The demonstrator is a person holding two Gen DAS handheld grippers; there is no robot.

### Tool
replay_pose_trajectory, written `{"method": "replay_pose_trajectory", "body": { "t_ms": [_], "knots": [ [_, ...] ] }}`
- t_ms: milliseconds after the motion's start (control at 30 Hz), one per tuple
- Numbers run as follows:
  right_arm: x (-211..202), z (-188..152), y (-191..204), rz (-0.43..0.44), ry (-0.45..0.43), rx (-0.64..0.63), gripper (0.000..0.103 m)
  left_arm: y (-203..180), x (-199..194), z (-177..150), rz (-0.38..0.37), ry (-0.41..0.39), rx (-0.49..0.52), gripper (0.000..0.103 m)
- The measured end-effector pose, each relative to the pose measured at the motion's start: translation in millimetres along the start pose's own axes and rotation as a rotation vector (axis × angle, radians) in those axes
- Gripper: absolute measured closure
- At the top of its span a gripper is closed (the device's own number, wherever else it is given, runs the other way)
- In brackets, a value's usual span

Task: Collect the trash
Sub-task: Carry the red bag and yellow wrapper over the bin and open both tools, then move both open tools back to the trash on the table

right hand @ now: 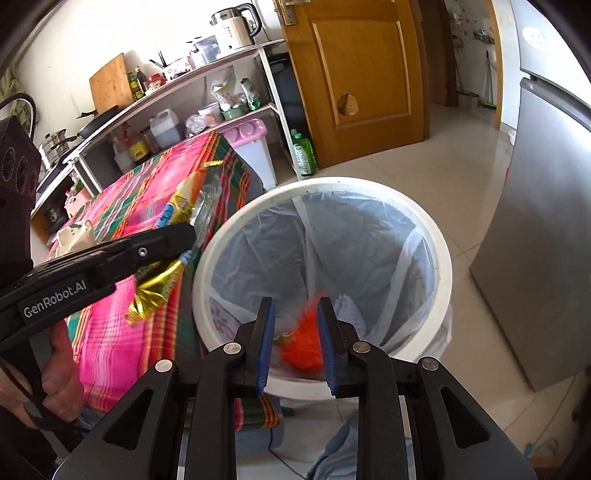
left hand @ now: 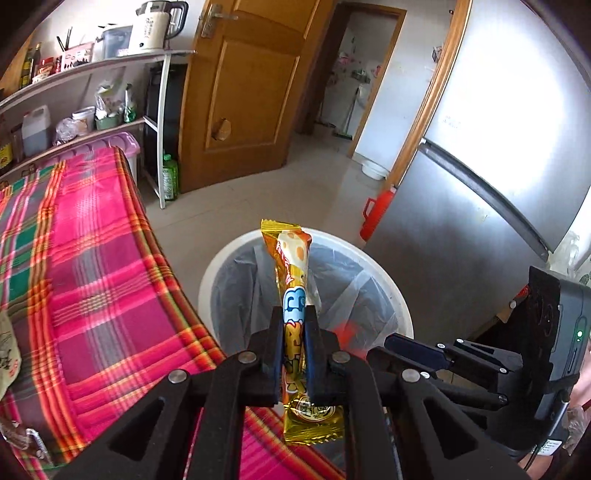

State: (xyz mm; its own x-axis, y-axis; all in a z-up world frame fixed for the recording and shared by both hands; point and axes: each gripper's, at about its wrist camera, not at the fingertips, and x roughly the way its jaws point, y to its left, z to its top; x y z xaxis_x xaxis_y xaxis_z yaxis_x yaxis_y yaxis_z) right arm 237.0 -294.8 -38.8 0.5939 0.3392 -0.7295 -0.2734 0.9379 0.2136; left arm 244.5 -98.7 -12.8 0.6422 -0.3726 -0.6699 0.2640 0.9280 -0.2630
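Orange crumpled wrapper [right hand: 301, 341], blurred, lies beyond the right gripper [right hand: 295, 345]'s spread jaws inside the white round lined bin [right hand: 441, 258], while the left gripper [left hand: 293, 354] pinches a gold long snack wrapper [left hand: 291, 273] above it, unreleased; more litter remains on the plaid tablecloth [left hand: 92, 258].

A wooden door [left hand: 236, 96] stands open at the far side, with a second doorway [left hand: 354, 74] to its right leading into another room. The floor [left hand: 258, 184] is pale, glossy tile. On the right stands a steel fridge [left hand: 498, 147]. Along the far left wall runs a white shelf rack [left hand: 110, 62] crowded with a kettle [left hand: 155, 26], bottles and jugs. A green bottle [left hand: 170, 177] sits on the floor by the rack's leg. Near left is a table under a pink plaid cloth [left hand: 92, 258], with a lilac bin [right hand: 255, 147] at its far end. Daylight is bright and washes out the walls.
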Motion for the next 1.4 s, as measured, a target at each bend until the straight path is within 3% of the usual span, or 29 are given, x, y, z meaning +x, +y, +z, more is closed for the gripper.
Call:
{"method": "replay_pose_trajectory", "body": {
  "t_ms": [100,167,200,700,1400],
  "knots": [
    [-1.4,1.5,-0.2,-0.002,-0.006,0.007,0.070,-0.6,4.4,-1.5,0.000,0.013,-0.007,0.078],
    [-2.8,0.9,-3.3,-0.004,-0.012,0.012,0.069,-0.5,4.7,-2.9,-0.001,0.015,-0.015,0.065],
    [-3.9,1.1,-3.8,-0.006,-0.014,0.014,0.069,0.2,4.9,-2.9,-0.001,0.016,-0.019,0.064],
    [-43.0,1.1,24.1,-0.002,-0.103,-0.047,0.069,7.8,-36.6,-8.6,0.006,-0.052,-0.029,0.064],
    [-76.1,-0.4,106.5,0.073,-0.182,-0.227,0.069,45.6,-136.7,-43.7,0.123,-0.199,-0.077,0.064]
  ]
}}
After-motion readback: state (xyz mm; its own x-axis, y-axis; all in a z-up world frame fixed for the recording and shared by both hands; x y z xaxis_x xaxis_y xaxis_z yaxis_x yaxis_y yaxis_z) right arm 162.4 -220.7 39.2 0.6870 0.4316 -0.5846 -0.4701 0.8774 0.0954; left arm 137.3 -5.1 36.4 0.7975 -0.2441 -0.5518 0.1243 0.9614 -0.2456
